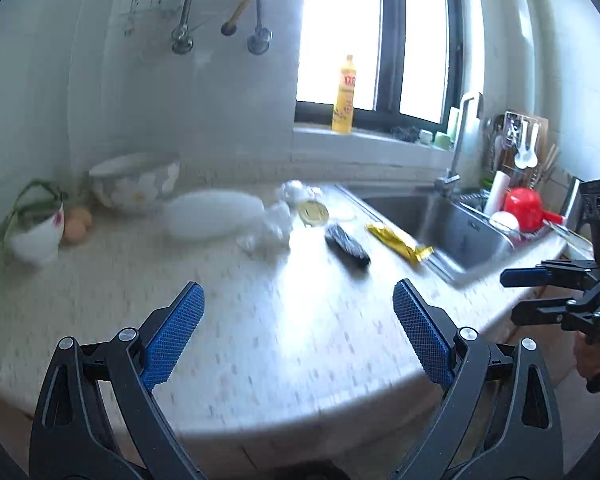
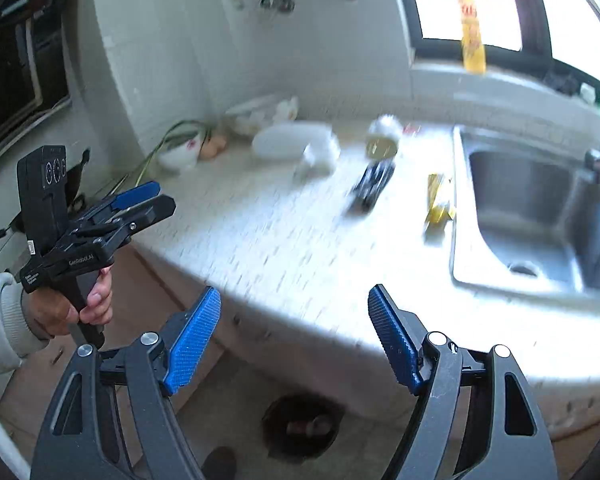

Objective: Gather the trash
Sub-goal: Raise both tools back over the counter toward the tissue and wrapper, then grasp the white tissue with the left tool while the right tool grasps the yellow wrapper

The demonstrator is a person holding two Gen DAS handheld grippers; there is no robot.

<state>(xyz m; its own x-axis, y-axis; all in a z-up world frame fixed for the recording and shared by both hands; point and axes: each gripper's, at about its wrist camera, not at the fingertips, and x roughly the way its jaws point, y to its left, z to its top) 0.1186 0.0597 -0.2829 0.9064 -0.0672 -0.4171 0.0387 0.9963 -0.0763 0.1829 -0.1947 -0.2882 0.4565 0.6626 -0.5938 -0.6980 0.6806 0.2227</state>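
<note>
On the pale speckled tabletop [image 1: 260, 320], the trash lies in a loose row in front of the sink, all of it smeared by motion blur. Going left to right in the left wrist view: a crumpled white tissue [image 1: 270, 226] sits just beside a white oval dish [image 1: 212, 214]; behind it lies another white wad [image 1: 296, 190] next to a round yellowish lid-like piece [image 1: 313, 213], though the blur makes its exact kind hard to tell. Next comes a dark, elongated wrapper [image 1: 347, 246], lying at an angle, and then a shiny gold wrapper [image 1: 400, 242], flattened and creased, just beside the rim of the steel sink [image 1: 460, 236]. The right wrist view shows the same dark wrapper [image 2: 372, 182] and gold wrapper [image 2: 440, 200] in the same order.

The left tool [image 1: 298, 332] hovers over the near tabletop with its blue pads spread wide, gripping nothing and touching nothing. The right tool [image 2: 294, 336] hangs off the tabletop's front edge, likewise released and empty, its blue pads far apart. Below it on the floor stands a dark round bin [image 2: 304, 426] with some scraps inside.
</note>
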